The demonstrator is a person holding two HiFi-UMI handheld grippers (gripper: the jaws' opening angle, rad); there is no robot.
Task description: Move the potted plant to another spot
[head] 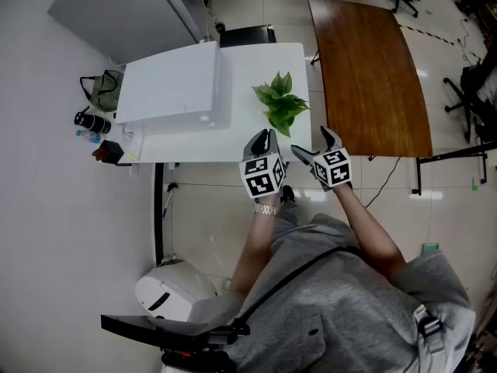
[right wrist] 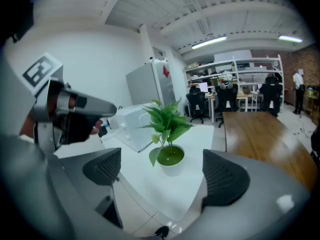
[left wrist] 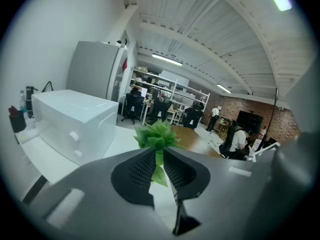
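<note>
The potted plant, green leaves in a small white pot, stands near the right end of the white table. Both grippers hover at the table's near edge, just short of the plant. My left gripper is shut with nothing in it; in its own view the plant's leaves show just beyond the narrow slit between its pads. My right gripper is open wide. In the right gripper view the pot stands ahead between the spread jaws, untouched. The left gripper shows there at the left.
A large white box fills the table's left half. A brown wooden table stands just right of the white one. A grey cabinet is behind, a bag and bottles lie on the floor at the left.
</note>
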